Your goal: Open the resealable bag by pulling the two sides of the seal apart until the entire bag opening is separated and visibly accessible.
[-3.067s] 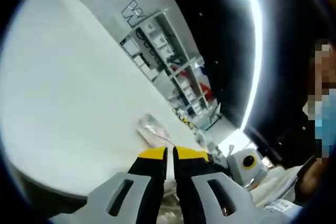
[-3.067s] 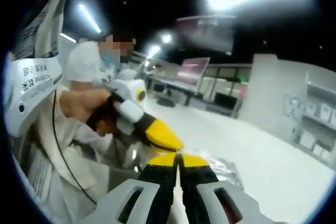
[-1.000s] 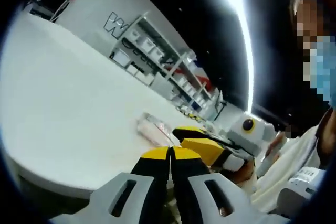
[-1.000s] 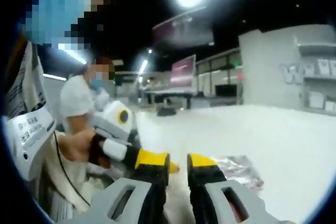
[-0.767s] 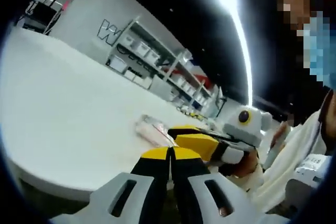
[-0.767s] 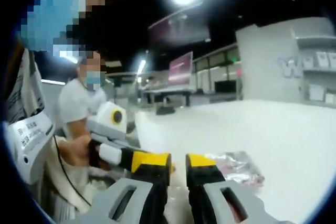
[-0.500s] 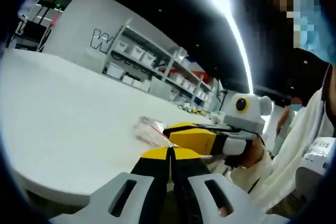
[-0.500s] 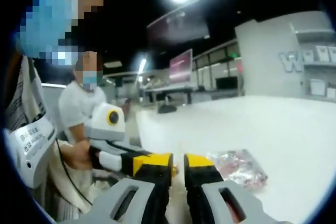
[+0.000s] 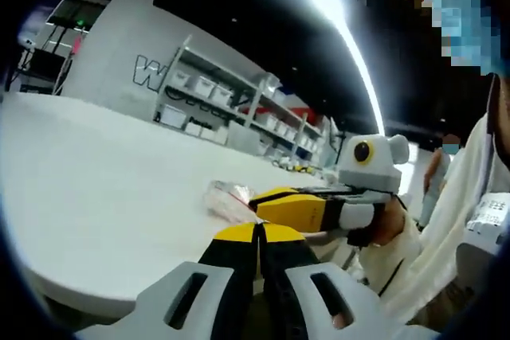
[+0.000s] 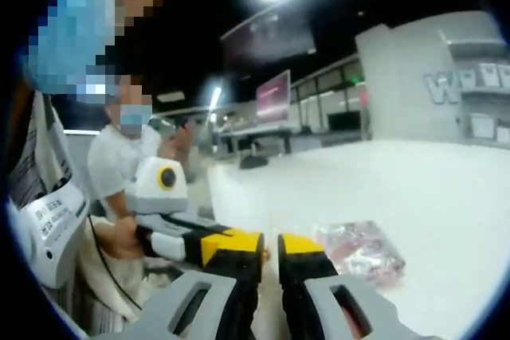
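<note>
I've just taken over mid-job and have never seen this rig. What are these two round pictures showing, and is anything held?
There is no robot. A person holds yellow-tipped tongs in each hand, with a camera riding on each pair. The left gripper view looks along the left tongs, whose jaws are closed together. The right gripper view looks along the right tongs, whose jaws are slightly apart. A clear resealable bag lies on the white table just beyond the tips. Neither pair appears to grip it.
</note>
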`<state>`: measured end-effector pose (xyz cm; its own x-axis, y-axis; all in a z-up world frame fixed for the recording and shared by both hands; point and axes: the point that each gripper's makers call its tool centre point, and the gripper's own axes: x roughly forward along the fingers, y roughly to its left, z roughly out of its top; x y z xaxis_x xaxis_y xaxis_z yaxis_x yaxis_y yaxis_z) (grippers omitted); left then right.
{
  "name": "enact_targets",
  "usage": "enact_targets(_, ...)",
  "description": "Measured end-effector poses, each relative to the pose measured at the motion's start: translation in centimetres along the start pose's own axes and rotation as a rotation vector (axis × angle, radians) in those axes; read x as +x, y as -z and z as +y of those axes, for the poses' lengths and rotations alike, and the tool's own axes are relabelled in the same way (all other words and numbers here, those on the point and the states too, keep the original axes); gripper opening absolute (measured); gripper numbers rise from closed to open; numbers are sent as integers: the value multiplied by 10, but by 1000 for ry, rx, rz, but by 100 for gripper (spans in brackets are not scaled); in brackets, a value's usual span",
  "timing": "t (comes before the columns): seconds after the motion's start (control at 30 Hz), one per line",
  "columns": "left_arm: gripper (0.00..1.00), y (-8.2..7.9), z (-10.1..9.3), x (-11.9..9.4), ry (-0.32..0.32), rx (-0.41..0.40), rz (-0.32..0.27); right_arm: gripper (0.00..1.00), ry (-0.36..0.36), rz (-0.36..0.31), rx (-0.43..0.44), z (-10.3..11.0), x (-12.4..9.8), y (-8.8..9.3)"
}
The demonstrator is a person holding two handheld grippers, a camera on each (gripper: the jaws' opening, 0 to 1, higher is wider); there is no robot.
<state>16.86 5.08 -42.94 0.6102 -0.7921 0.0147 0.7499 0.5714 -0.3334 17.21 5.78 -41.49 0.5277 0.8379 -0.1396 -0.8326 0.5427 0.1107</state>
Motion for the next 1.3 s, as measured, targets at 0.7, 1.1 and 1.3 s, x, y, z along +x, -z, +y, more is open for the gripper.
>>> enact_targets(0.7, 1, 1, -2, 0, -15, 191, 17, 0, -12, 46, 16, 2, 4, 3)
enact_targets(1.1, 1, -5, 1, 0, -4, -37, -18, 0, 2, 12, 41, 0, 1, -2)
enact_targets(1.3, 0, -4, 3, 0, -23, -46, -4, 0, 9, 5, 40, -1, -1, -1)
